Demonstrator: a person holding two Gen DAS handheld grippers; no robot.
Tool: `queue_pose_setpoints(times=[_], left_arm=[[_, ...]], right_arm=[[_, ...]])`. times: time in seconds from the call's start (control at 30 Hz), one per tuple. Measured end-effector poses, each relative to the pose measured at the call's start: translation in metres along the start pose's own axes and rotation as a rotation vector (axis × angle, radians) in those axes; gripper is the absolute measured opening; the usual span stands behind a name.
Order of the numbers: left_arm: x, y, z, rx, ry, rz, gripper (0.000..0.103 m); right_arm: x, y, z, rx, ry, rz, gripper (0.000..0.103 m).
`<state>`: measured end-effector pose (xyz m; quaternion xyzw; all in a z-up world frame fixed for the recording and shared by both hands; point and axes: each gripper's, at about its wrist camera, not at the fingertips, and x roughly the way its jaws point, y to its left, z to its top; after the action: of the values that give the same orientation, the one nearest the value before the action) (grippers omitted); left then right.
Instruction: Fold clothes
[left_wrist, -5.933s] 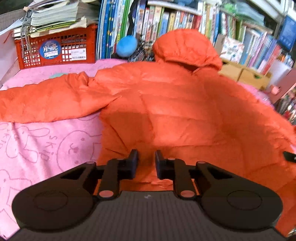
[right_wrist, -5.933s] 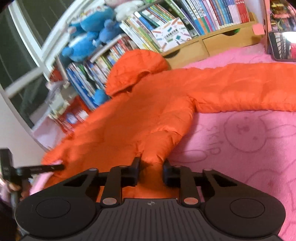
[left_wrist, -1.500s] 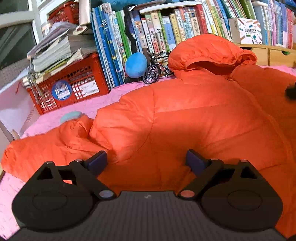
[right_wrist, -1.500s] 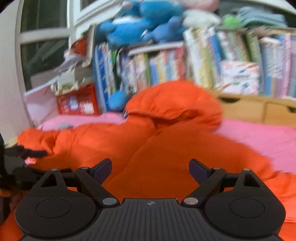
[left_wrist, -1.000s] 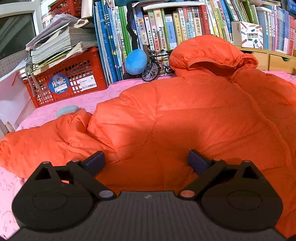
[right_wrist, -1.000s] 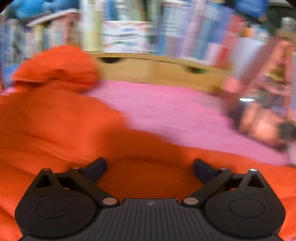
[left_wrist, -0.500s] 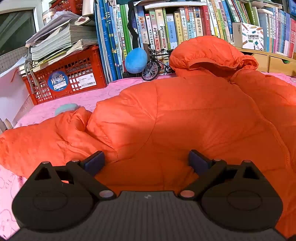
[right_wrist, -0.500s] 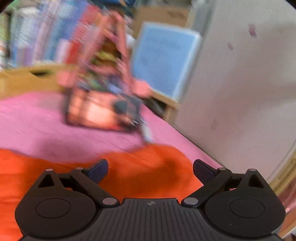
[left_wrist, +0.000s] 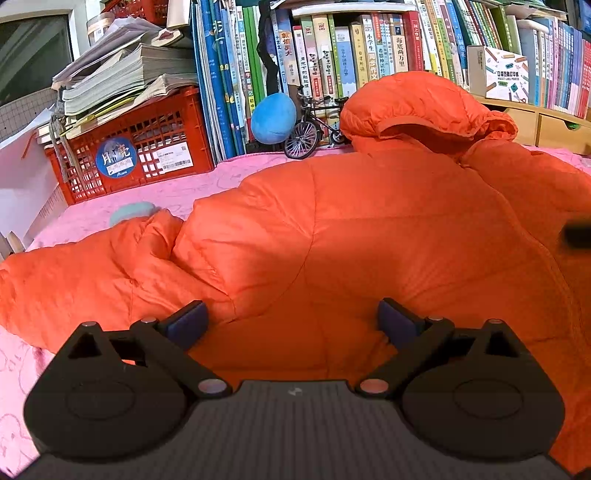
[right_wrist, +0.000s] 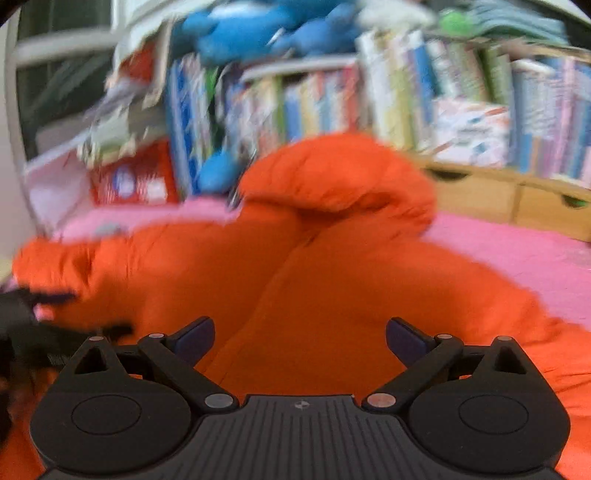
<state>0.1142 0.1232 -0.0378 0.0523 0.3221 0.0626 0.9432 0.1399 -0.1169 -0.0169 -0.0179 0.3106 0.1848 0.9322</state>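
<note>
An orange puffy hooded jacket (left_wrist: 369, 240) lies on a pink blanket (left_wrist: 155, 192), its lower part folded up over the body. Its hood (left_wrist: 417, 107) points at the bookshelf and one sleeve (left_wrist: 85, 277) stretches left. My left gripper (left_wrist: 291, 325) is open and empty just above the jacket's near fold. My right gripper (right_wrist: 299, 339) is open and empty over the jacket (right_wrist: 332, 266), in a blurred view. The left gripper shows at that view's left edge (right_wrist: 33, 328); a dark tip of the right one shows at the left wrist view's right edge (left_wrist: 576, 236).
A bookshelf (left_wrist: 369, 48) runs along the back. A red crate (left_wrist: 129, 151) under stacked papers stands at the back left. A blue ball (left_wrist: 273, 118) and a small toy bicycle (left_wrist: 314, 125) sit by the books. Wooden drawers (left_wrist: 546, 125) are at the back right.
My right gripper has swung fast from facing the right wall and a toy back to face the jacket and bookshelf. My left gripper has barely moved. Both stay open.
</note>
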Motion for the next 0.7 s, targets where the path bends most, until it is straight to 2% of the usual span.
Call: queue_pose_setpoints(times=[0.03,0.2,0.27,0.37,0.5,0.63,0.7], left_arm=[[0.000,0.000,0.000,-0.004,-0.001,-0.002,0.101],[-0.001,0.003,0.000,-0.022,-0.005,-0.011,0.100],[-0.004,0.011,-0.001,-0.065,-0.019,-0.030,0.099],[-0.010,0.033,-0.002,-0.120,-0.032,-0.001,0.099],[-0.002,0.075,0.002,-0.160,-0.007,0.105,0.099],[0.024,0.129,0.001,-0.172,0.015,0.351,0.099],[0.036,0.157,0.000,-0.213,0.037,0.437,0.099]], right_arm=[[0.009,-0.001,-0.003,-0.005,0.017,-0.003,0.103],[0.022,0.002,-0.009,-0.011,0.050,-0.019,0.103],[0.023,0.007,-0.011,-0.016,0.054,-0.025,0.103],[0.022,0.009,-0.012,-0.018,0.055,-0.029,0.103],[0.022,0.010,-0.014,-0.020,0.056,-0.031,0.103],[0.022,0.009,-0.013,-0.020,0.056,-0.030,0.103],[0.022,0.010,-0.013,-0.021,0.057,-0.030,0.103]])
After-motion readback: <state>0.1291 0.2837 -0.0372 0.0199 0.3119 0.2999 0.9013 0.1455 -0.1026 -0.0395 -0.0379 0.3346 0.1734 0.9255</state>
